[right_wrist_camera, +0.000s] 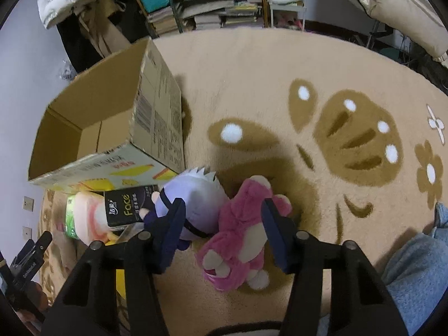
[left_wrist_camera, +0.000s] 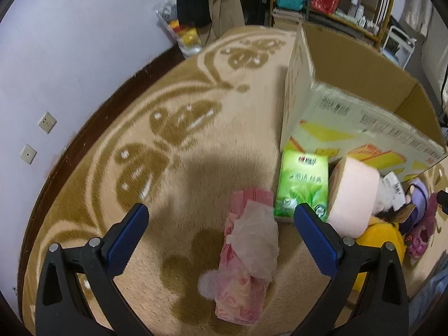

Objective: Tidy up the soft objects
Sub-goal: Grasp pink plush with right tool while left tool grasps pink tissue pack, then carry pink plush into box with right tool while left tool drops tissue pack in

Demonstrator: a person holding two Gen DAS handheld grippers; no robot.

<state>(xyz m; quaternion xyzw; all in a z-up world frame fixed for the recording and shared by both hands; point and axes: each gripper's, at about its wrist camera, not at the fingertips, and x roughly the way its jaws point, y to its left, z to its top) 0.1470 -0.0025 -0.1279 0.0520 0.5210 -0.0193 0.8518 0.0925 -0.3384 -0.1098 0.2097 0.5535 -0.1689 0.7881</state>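
Your cardboard box (right_wrist_camera: 92, 117) looks empty as far as its visible inside shows, so the sorting has hardly begun: the pink tissue pack (left_wrist_camera: 246, 257), green tissue pack (left_wrist_camera: 303, 186), paper roll (left_wrist_camera: 354, 196), purple-haired doll (right_wrist_camera: 193, 204) and pink plush bear (right_wrist_camera: 238, 235) all lie on the rug (right_wrist_camera: 280, 70) near the box's front. Your left gripper (left_wrist_camera: 221, 221) is spread wide, holding nothing, with the pink pack between its fingers. Your right gripper (right_wrist_camera: 222, 210) is also apart, straddling the bear; contact is unclear.
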